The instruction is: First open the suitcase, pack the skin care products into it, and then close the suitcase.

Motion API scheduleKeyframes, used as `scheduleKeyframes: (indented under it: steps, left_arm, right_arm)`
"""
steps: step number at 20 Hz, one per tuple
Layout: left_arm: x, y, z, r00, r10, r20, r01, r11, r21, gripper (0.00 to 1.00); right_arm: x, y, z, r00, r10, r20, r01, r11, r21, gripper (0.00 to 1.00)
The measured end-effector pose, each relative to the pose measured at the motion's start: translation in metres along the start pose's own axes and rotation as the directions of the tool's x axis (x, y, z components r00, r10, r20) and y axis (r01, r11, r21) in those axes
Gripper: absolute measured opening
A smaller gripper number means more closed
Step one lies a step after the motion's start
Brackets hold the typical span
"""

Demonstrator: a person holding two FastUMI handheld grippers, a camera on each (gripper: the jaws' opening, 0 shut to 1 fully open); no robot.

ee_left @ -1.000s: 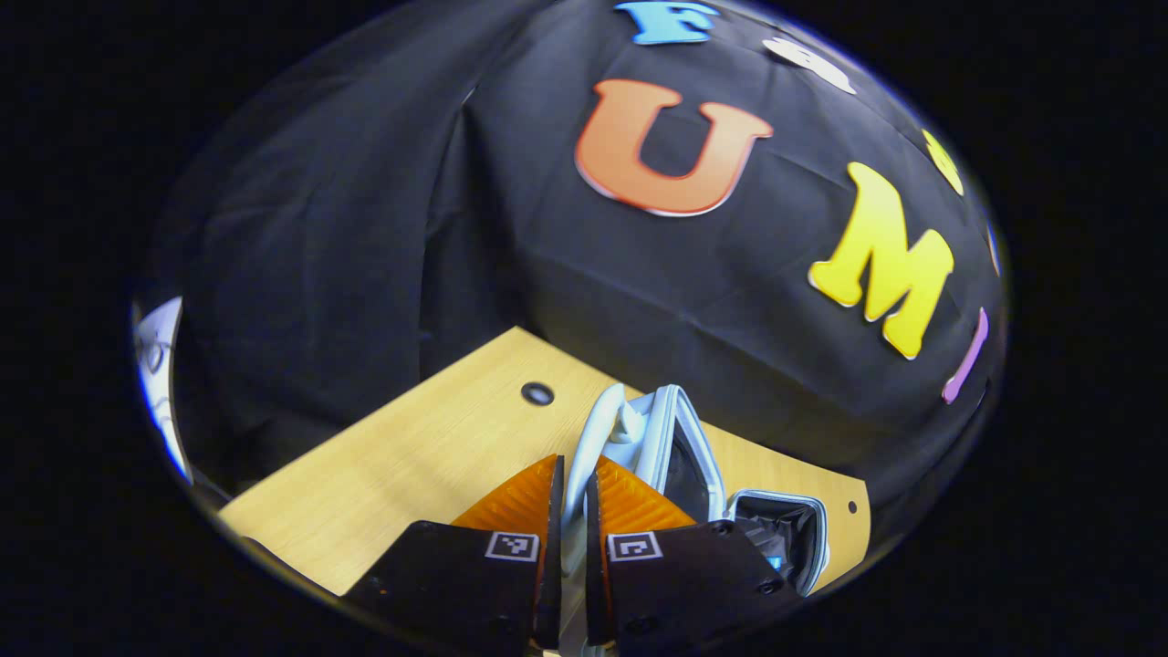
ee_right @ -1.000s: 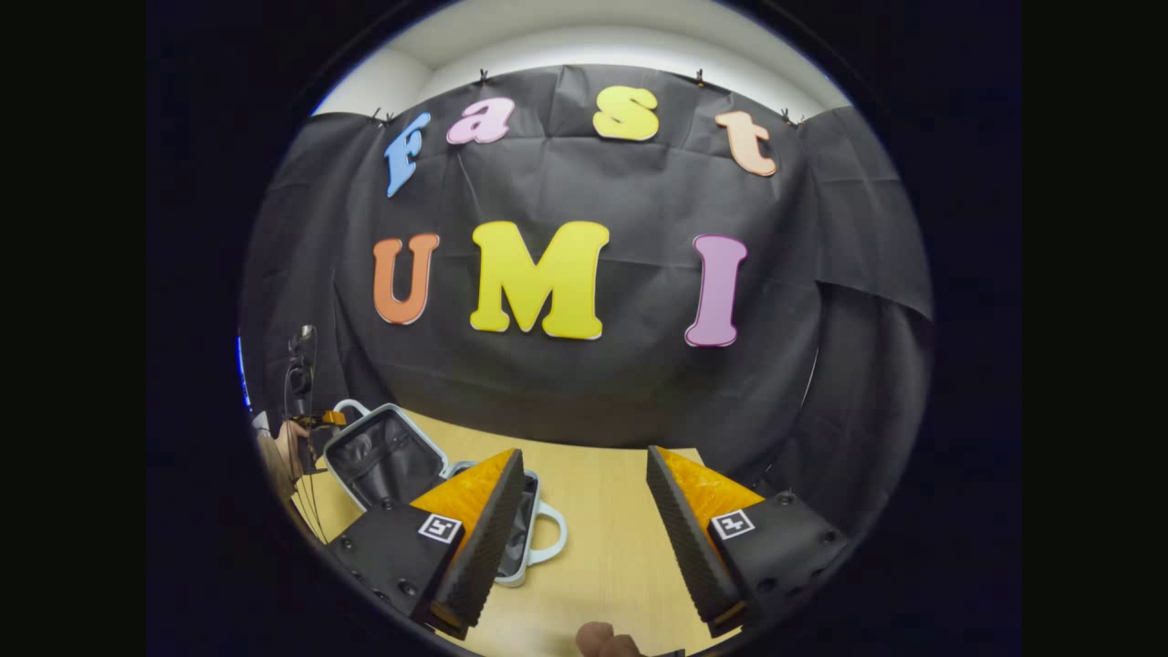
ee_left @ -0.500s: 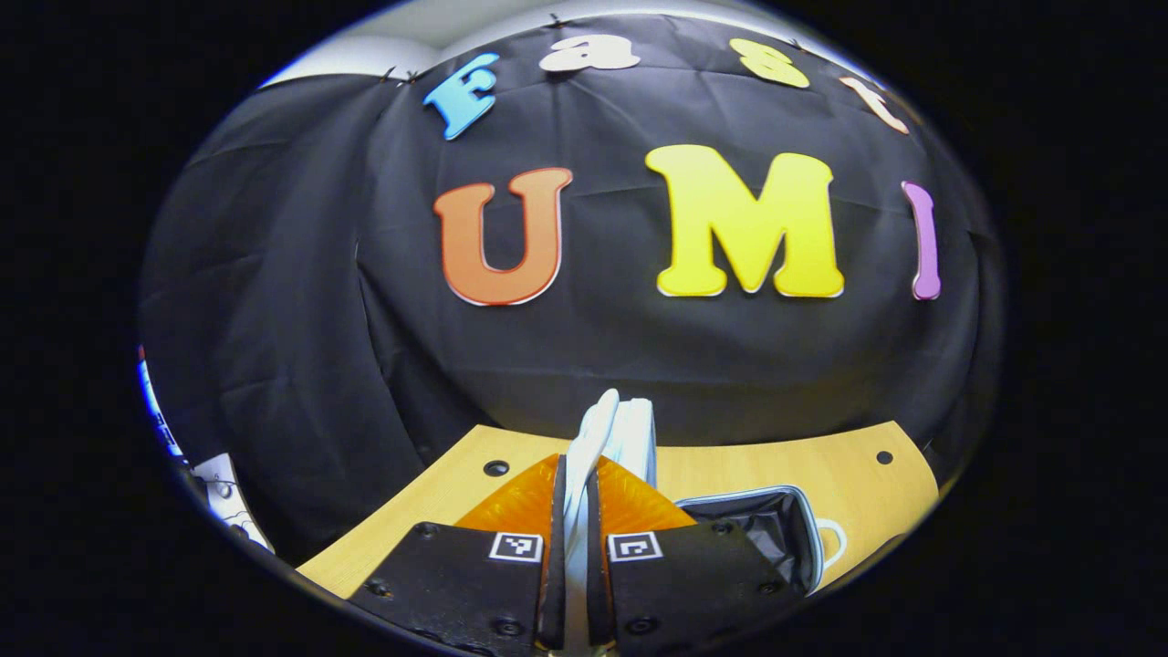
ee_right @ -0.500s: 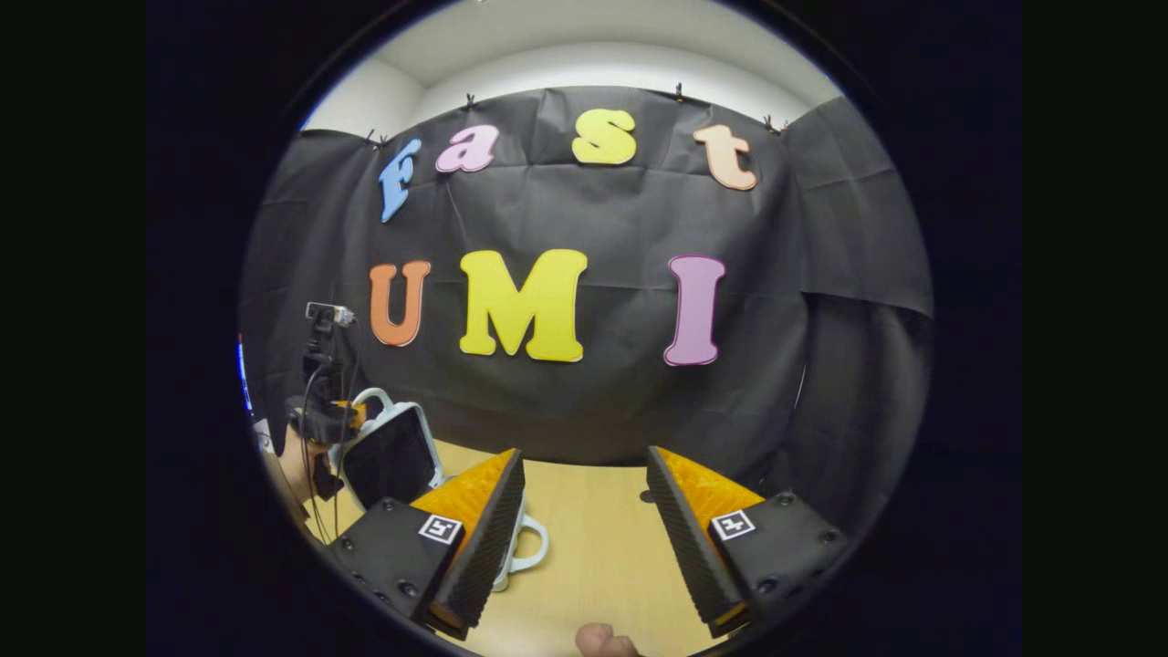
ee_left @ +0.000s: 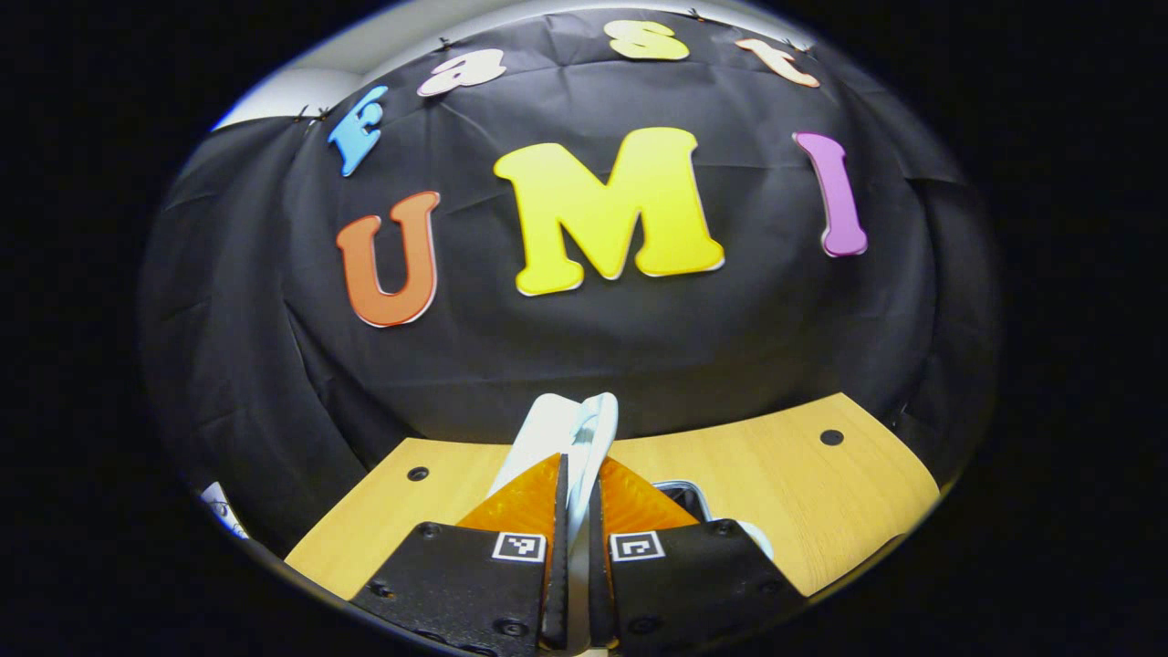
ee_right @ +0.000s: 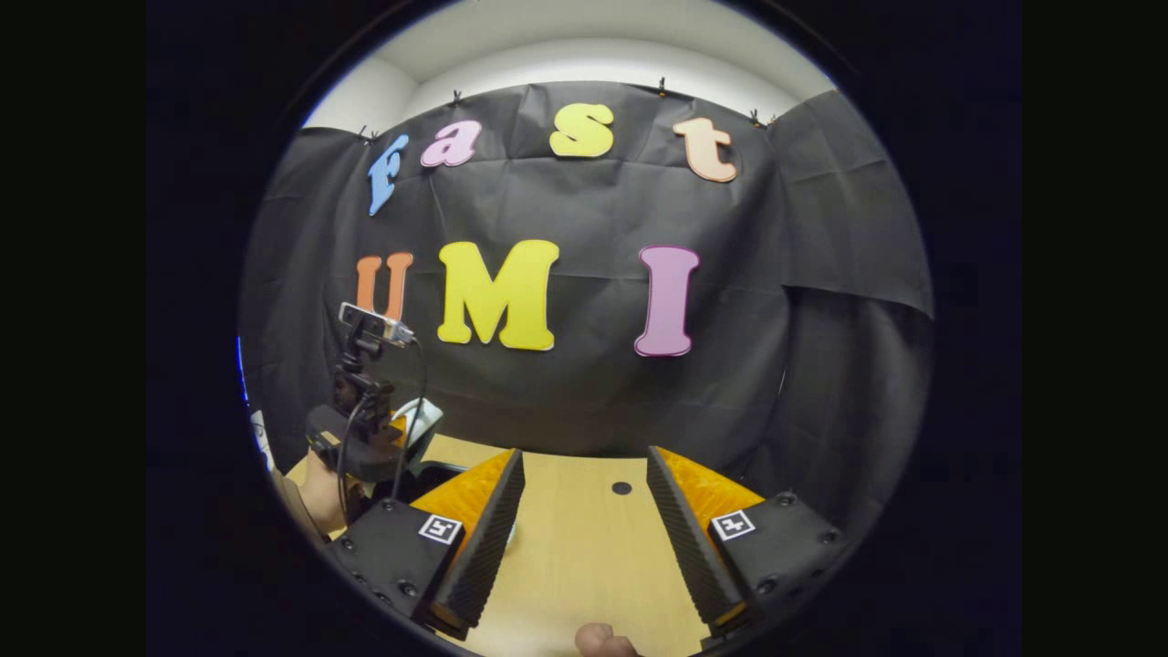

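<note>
One suitcase (ee_left: 584, 429) here, pale blue-white — its lid stands nearly on edge, long axis pointing up and away toward the table's (ee_left: 803, 511) far edge. The left gripper (ee_left: 577, 511) is clamped on the lid's handle, both fingers pressing it. A dark sliver of the case's lower half (ee_left: 680, 493) peeks out just right of the fingers; what's inside can't be told. Over in the right gripper view, the right gripper (ee_right: 584, 511) hangs above the table with fingers spread wide, holding nothing — the left gripper (ee_right: 365, 429) and a hand (ee_right: 319, 488) sit near the table's left edge.
</note>
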State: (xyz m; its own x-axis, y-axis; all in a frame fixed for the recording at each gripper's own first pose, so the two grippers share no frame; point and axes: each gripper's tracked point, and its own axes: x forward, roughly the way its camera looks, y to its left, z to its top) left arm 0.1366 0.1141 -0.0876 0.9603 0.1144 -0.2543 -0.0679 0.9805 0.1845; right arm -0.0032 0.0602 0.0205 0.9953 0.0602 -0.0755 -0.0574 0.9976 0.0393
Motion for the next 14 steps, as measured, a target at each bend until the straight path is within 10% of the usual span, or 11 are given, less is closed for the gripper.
scheduleKeyframes:
  steps: [14]
  left_arm:
    - [0.033,-0.144,-0.113,0.973,-0.064,-0.224,0.099,0.984,0.147,0.12]
  right_arm:
    - [0.018,-0.097,-0.063,0.989,-0.059,-0.134,0.061,0.998,0.012,0.81]
